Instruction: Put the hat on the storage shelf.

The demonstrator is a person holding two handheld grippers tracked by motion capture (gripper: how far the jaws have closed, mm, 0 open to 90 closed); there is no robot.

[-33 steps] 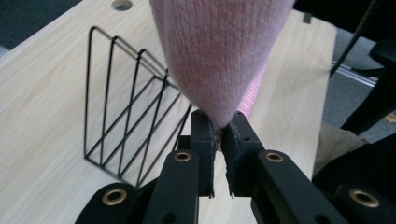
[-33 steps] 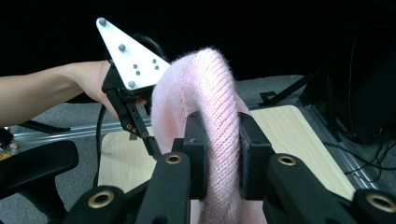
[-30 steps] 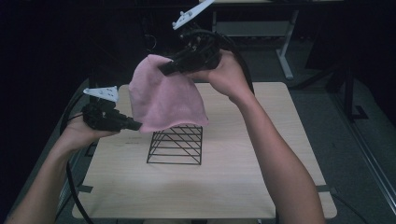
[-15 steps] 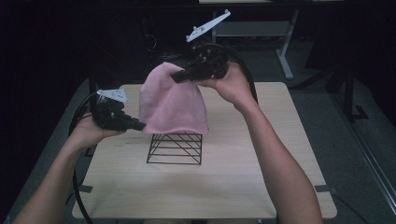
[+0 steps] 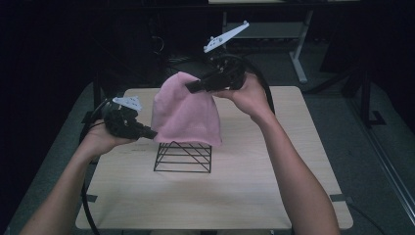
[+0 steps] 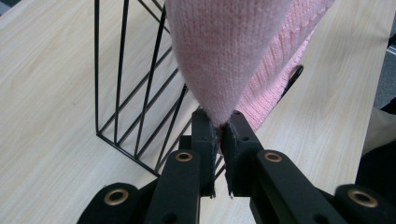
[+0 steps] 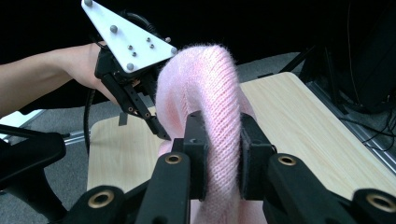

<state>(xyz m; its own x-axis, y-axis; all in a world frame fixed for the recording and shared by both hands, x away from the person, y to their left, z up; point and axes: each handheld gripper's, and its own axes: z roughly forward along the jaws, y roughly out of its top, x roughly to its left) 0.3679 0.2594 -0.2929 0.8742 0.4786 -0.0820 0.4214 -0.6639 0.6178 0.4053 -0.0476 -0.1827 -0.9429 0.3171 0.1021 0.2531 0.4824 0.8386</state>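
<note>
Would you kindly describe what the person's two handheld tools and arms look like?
Both tools, the left tool and right tool, are black, with two flat jaws fixed by brass-coloured rivets. Each carries a pale grey three-cornered plate studded with small screws, and trails a black cable. The forearms are bare, without sleeves.

From the high view we look forward and down on the whole surface (image 5: 274, 196) from the person's side, at some distance. The left gripper view rides close behind its own jaws, facing the wire rack (image 6: 135, 107) and pink knit (image 6: 233, 60). The right gripper view looks along its jaws across the surface toward the left gripper (image 7: 161, 133). All three share the pink knit.
</note>
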